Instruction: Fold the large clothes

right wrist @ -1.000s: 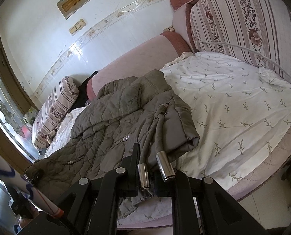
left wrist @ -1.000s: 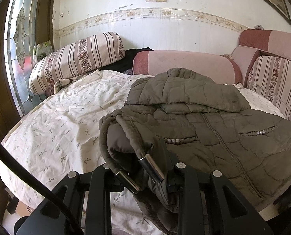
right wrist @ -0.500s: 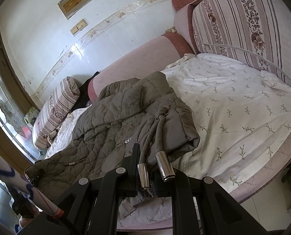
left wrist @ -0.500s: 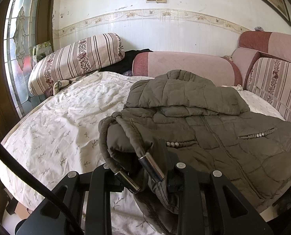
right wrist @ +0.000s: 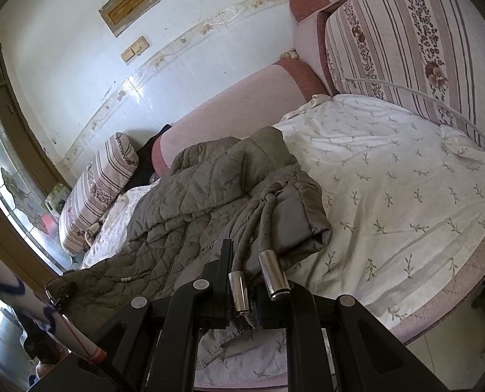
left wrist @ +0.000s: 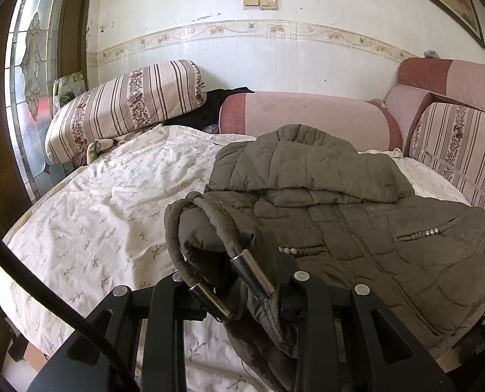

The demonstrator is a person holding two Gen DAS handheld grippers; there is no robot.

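An olive quilted hooded jacket (left wrist: 357,228) lies spread on the flowered bedsheet (left wrist: 105,209), hood toward the wall. My left gripper (left wrist: 242,290) is shut on the jacket's bunched hem corner, with the metal-tipped drawstrings (left wrist: 252,274) draped over it. In the right wrist view the jacket (right wrist: 190,215) stretches to the left. My right gripper (right wrist: 242,297) is shut on the other hem corner, where its drawstring ends (right wrist: 273,276) hang over the fingers.
A striped bolster (left wrist: 125,104) and pink cushions (left wrist: 308,117) line the wall behind the bed. A striped cushion (right wrist: 406,39) stands at the right. The bed's front edge (right wrist: 438,303) drops to the floor. A dark garment (left wrist: 216,107) lies behind the bolster.
Both grippers have drawn back slightly with the hem corners held. The jacket sits a little lower and further from the cameras. The grips are unchanged.
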